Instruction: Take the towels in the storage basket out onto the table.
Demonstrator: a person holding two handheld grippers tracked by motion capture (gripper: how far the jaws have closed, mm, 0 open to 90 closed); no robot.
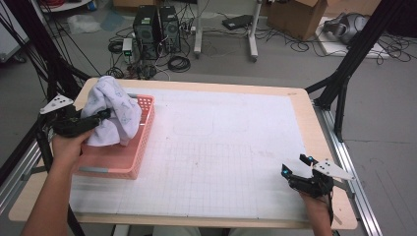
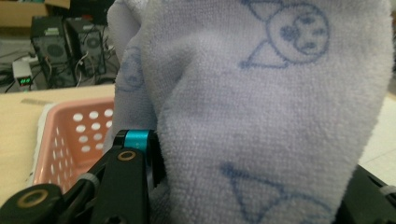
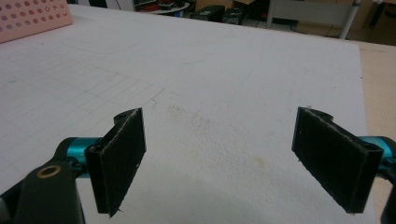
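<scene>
A pale lilac towel [image 1: 112,110] with blue cartoon prints hangs bunched over the pink perforated basket [image 1: 140,142] at the table's left. My left gripper [image 1: 101,118] is shut on the towel, holding it lifted above the basket. In the left gripper view the towel [image 2: 261,107] fills the space between the black jaws, with the basket [image 2: 70,135] below to the left. My right gripper [image 1: 295,172] rests open near the table's front right corner. Its two black pads [image 3: 120,158] stand wide apart over the white gridded mat [image 3: 210,84], with nothing between them.
The white gridded mat [image 1: 221,147] covers the wooden table [image 1: 314,128]. A corner of the basket [image 3: 32,16] shows far left in the right gripper view. Black frame legs [image 1: 344,73] flank the table. Computers [image 1: 157,27], cables and boxes lie on the floor beyond.
</scene>
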